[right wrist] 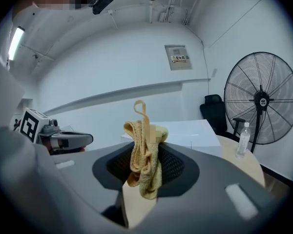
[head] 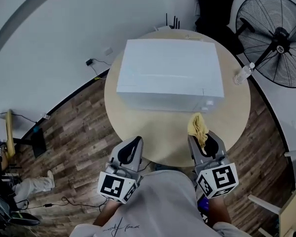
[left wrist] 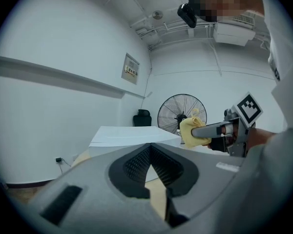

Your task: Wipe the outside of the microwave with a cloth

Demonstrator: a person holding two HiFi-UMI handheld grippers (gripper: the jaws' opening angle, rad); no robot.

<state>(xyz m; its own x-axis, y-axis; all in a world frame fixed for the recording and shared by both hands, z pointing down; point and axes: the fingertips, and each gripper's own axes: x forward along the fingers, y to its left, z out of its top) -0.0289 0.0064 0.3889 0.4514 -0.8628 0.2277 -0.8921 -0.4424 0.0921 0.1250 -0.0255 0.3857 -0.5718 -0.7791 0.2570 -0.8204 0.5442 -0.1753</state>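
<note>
Microwave (head: pixel 170 73) sits in the middle of the round table (head: pixel 237 112), with nothing touching it. Just short of the microwave's near right corner, my right gripper (head: pixel 203 141) is clamped on the bunched yellow cloth (head: pixel 198 127). My left gripper (head: pixel 130 149), short of the near left corner, is closed on nothing. My worry is that the wad pulls free under drag, or bare jaw tips scrape the casing. A side pass could topple the water bottle (head: pixel 242 74) to the microwave's right.
</note>
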